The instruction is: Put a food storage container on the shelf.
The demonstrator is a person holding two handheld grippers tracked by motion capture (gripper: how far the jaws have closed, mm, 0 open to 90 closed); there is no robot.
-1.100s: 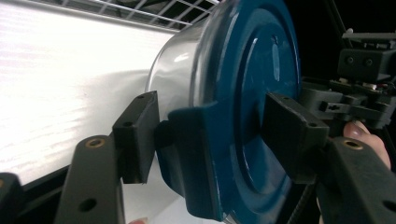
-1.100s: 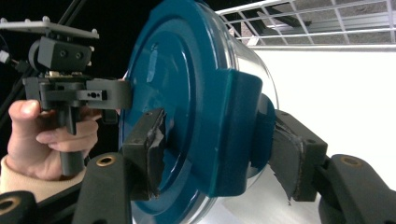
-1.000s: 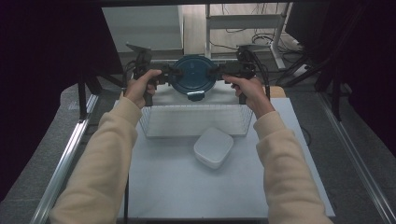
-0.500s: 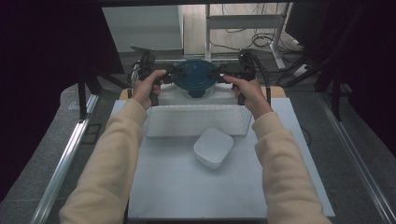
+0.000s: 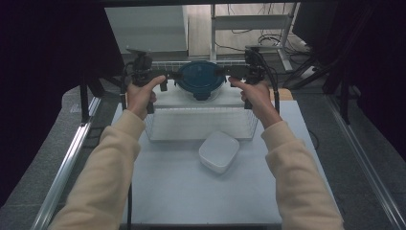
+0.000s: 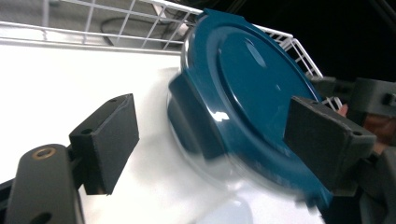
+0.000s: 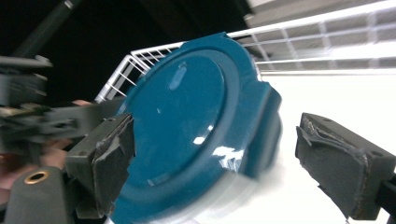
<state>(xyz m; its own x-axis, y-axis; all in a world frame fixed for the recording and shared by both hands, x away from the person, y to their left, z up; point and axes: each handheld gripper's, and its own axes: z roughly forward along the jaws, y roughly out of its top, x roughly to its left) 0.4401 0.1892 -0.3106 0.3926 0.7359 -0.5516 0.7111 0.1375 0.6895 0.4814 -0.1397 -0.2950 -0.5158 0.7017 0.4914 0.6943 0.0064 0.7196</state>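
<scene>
We have both tongs released, left tongs (image 5: 167, 76) and right tongs (image 5: 229, 73) just opened wide flanking the blue-lidded container (image 5: 201, 79), which sits in the wire basket (image 5: 201, 125) near the tabletop's (image 5: 191, 191) far edge.

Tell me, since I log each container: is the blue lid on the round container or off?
On. The blue lid covers the clear round container; its side tab folds down over the rim.

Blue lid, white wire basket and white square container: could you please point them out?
Blue lid (image 5: 200, 76), high view, top centre.
Wire basket (image 5: 201, 123), high view, front wall.
Square container (image 5: 219, 151), high view, top face.
</scene>
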